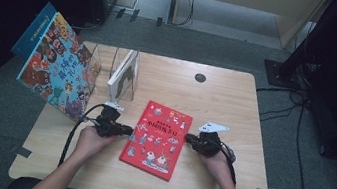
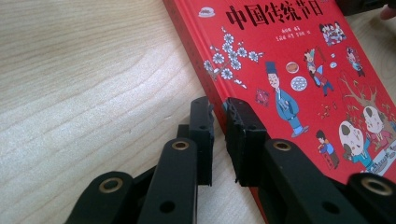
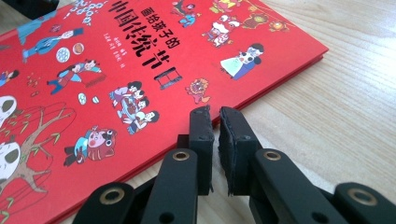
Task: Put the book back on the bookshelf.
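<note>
My left gripper has its jaws drawn almost together, only a thin slit between them, and nothing sits in that slit. The tips rest right at the long edge of the red book; the one jaw lies over the cover's edge, the other over bare wood, but I cannot tell whether they actually touch the book. My right gripper is in the same state: jaws nearly closed, a narrow gap, holding nothing. Its tips sit at the opposite long edge of the red book, just where the cover meets the table.

From above, my left gripper and right gripper face each other across the red book, one on each side, my hands behind them and a black cable trailing from each. The book lies flat, cover up, slightly turned, near the middle of the wooden table.

Further back on the left, a clear stand holds a thin white book upright. Beside it a large colourful picture book leans tilted at the table's left edge, partly hanging past it. A small dark round hole sits in the tabletop toward the far side.
</note>
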`<state>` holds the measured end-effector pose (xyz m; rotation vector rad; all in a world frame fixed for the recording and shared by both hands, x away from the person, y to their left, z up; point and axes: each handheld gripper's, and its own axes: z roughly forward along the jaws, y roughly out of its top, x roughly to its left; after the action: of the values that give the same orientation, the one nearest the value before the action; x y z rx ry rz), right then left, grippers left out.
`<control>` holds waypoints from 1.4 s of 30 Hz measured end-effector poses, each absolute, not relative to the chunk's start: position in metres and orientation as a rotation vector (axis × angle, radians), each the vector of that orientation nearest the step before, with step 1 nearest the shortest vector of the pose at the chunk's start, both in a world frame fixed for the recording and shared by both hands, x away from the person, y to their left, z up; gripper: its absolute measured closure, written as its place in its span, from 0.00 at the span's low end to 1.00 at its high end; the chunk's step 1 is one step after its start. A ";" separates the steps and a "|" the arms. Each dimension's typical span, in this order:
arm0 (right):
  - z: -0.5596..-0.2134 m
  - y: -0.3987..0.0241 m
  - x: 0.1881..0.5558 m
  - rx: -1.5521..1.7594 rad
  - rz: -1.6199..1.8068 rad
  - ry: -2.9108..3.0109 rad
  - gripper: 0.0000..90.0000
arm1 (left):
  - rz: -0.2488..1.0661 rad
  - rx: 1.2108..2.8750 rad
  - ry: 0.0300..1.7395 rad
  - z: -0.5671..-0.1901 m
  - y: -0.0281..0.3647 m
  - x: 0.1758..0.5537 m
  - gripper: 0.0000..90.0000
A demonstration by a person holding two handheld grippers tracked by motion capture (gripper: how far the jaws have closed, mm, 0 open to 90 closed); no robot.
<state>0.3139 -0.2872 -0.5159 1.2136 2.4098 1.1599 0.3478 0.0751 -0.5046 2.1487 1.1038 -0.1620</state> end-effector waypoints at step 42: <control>-0.504 -0.278 0.335 1.255 1.139 2.330 0.77 | -0.068 2.088 1.184 -0.497 0.067 0.339 0.76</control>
<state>0.3348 -0.2784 -0.5036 1.2546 2.3302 1.1387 0.3387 0.0671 -0.4972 2.0877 1.1839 -0.0680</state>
